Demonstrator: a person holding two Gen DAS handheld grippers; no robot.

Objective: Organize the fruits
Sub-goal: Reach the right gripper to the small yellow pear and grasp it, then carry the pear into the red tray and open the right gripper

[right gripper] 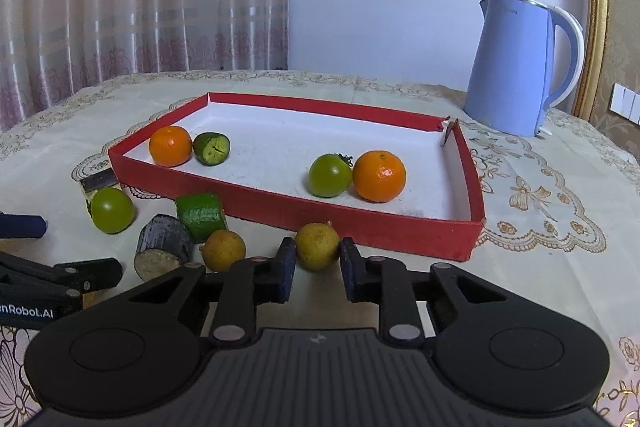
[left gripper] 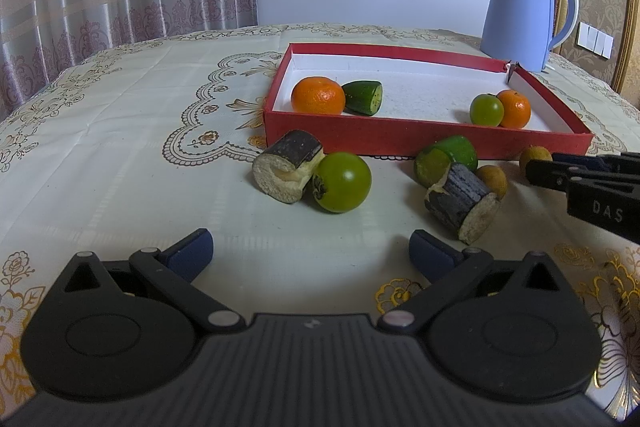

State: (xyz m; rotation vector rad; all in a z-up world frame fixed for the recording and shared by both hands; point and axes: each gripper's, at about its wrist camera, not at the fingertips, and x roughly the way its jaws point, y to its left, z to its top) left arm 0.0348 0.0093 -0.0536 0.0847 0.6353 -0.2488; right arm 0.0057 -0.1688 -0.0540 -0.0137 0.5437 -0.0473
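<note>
Right gripper [right gripper: 317, 255] jaws clamped on longan [right gripper: 318, 246], 6 o'clock of box [right gripper: 360, 225]; left gripper [left gripper: 310, 251] wide, empty. Four fruits boxed; six pieces left on cloth.

Four fruits lie in the tray [right gripper: 276, 205]; others lie before it on the table [left gripper: 120, 147].

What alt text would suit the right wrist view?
The right tool is shut on a small yellow-brown fruit just in front of a red tray holding two oranges, a green tomato and a cucumber piece.
</note>
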